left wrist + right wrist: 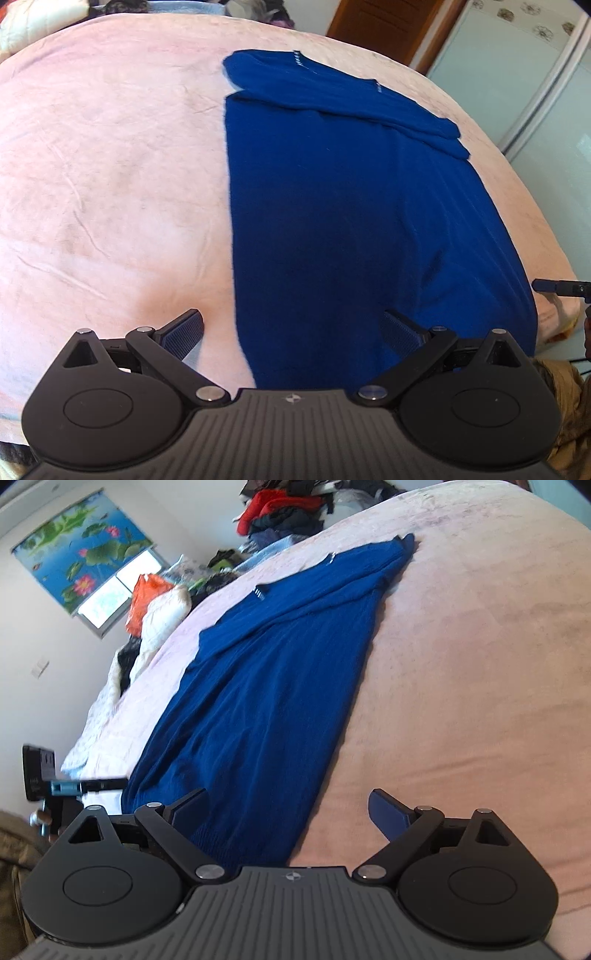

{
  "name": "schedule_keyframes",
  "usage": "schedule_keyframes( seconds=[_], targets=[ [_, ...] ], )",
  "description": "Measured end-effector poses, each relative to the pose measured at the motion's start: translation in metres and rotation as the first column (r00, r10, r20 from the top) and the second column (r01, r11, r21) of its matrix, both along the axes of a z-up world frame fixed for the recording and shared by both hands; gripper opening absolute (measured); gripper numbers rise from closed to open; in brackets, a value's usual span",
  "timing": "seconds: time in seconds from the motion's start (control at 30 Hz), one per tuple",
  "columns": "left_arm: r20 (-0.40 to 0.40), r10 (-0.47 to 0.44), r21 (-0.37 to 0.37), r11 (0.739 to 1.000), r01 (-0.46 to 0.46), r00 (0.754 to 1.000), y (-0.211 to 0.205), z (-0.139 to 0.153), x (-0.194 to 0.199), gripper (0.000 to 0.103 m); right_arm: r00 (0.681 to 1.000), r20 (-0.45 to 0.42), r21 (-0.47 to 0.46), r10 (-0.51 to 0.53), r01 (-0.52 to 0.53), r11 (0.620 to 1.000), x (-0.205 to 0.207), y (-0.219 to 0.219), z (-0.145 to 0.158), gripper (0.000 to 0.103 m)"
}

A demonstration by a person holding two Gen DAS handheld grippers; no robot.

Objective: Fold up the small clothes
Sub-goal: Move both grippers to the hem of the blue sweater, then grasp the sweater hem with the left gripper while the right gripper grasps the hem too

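I have the blue garment [351,221] lying flat on the pink bedspread [110,184], already narrowed to a long strip, with a sleeve folded across its far end. My left gripper [293,332] is spread wide and empty, straddling the garment's near left edge. My right gripper [288,812] is likewise wide and holding nothing, with one finger over the near hem and the other over bare bedspread beside the garment's right edge. I judge the step in hand to be the lengthwise fold: next I should pinch both near corners and carry the hem toward the far end.
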State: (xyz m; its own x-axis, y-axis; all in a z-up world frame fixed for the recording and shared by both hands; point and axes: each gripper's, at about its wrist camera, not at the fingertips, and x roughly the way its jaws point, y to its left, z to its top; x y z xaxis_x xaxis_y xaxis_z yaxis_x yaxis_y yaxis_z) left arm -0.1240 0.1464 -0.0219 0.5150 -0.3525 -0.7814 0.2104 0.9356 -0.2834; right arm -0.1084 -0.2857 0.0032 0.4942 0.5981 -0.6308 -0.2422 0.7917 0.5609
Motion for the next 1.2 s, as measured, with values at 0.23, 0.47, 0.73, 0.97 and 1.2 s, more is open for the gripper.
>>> schedule_keyframes(
  seconds=[0.23,0.47,0.73,0.97,1.2],
  targets=[
    [0.015,-0.138,-0.049,0.989,0.139,0.99,-0.025,-0.004,-0.011,0.103,0.993,-0.019,0.106,0.114,-0.112,0.988,-0.008,0.009,-0.006,0.092],
    [0.035,-0.157,-0.072,0.985,0.16,0.987,-0.042,-0.005,-0.01,0.103,0.981,-0.008,0.254,0.192,-0.183,0.95,0.001,0.036,-0.017,0.093],
    [0.033,-0.166,-0.087,0.982,0.168,0.986,-0.046,-0.004,-0.009,0.094,0.96,0.017,0.238,0.281,-0.277,0.931,0.016,0.074,-0.014,0.087],
    [0.06,-0.129,0.004,0.992,0.128,0.99,-0.042,-0.001,-0.014,0.036,0.964,-0.05,0.205,0.263,-0.248,0.947,0.019,0.078,-0.024,0.018],
    [0.083,-0.127,-0.001,0.992,0.128,0.988,-0.046,0.009,-0.008,0.014,0.971,-0.006,0.224,0.238,-0.231,0.947,0.018,0.072,-0.007,0.017]
  ],
)
